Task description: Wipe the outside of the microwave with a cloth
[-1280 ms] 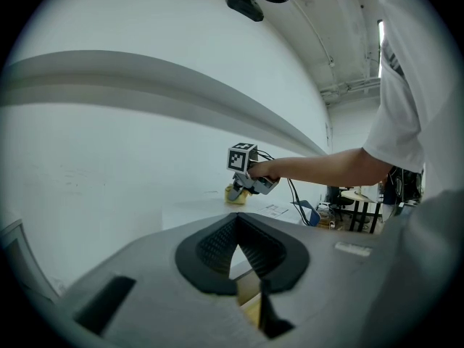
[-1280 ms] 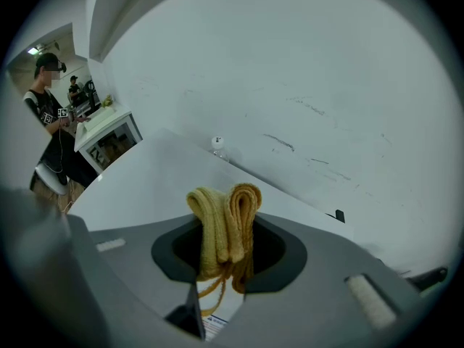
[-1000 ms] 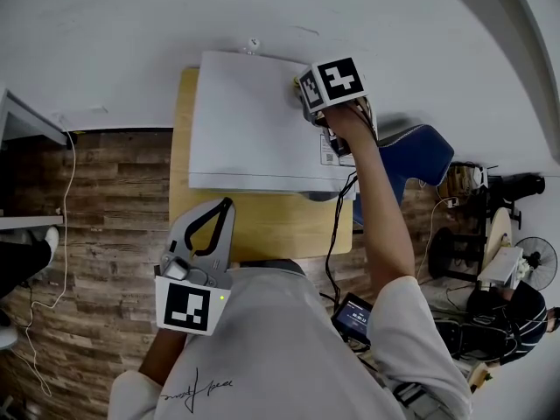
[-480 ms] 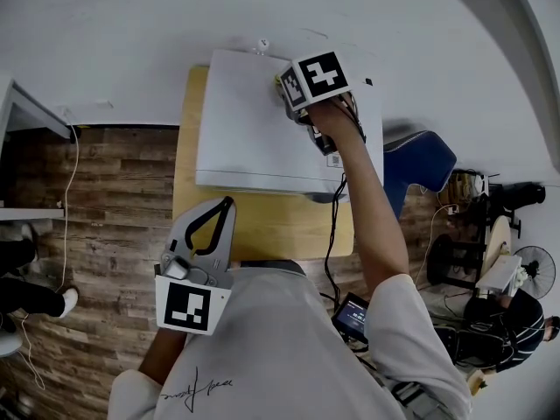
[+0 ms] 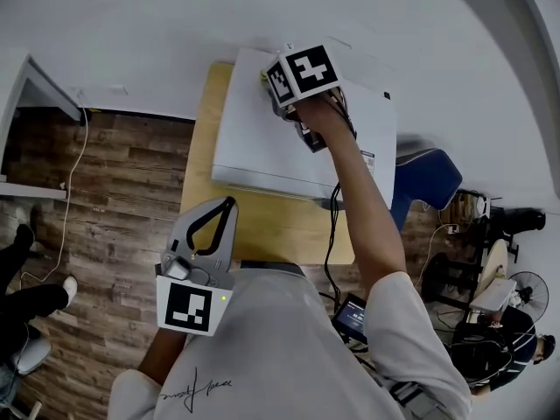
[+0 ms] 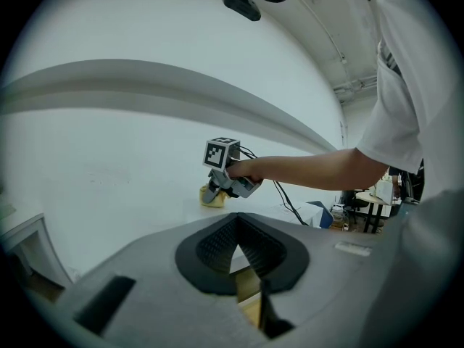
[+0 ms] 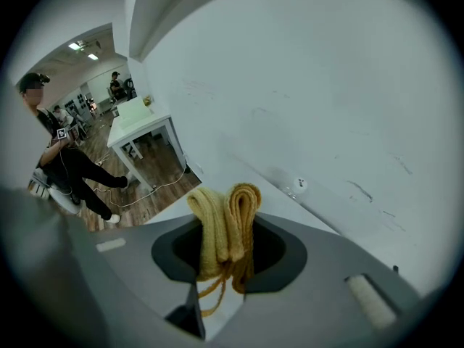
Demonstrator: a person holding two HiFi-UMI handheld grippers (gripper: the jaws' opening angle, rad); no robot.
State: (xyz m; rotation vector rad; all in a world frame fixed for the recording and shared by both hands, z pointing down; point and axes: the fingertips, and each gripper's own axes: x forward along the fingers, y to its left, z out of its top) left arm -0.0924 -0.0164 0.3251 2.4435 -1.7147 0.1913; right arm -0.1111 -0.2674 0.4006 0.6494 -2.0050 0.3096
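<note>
The white microwave [image 5: 262, 143] stands on a wooden table [image 5: 262, 226] against the wall. My right gripper [image 5: 273, 87] reaches over its top near the back edge, left of middle, shut on a folded yellow cloth [image 5: 262, 77] that rests on the top panel. In the right gripper view the cloth [image 7: 217, 230] bulges out between the jaws of the right gripper [image 7: 226, 220]. The left gripper view shows that cloth [image 6: 212, 196] pressed down on the white top. My left gripper [image 5: 226, 206] hangs near my torso above the table's front edge, shut and holding nothing.
A blue chair [image 5: 429, 182] sits right of the table. A black cable [image 5: 332, 234] runs down from the right gripper to a small device [image 5: 354, 315]. A white table [image 5: 26, 86] and a person's legs [image 5: 26, 304] are on the wooden floor at left.
My right gripper has slid the cloth leftward along the back of the microwave's top, from the right corner to left of middle. The left gripper has stayed still.
</note>
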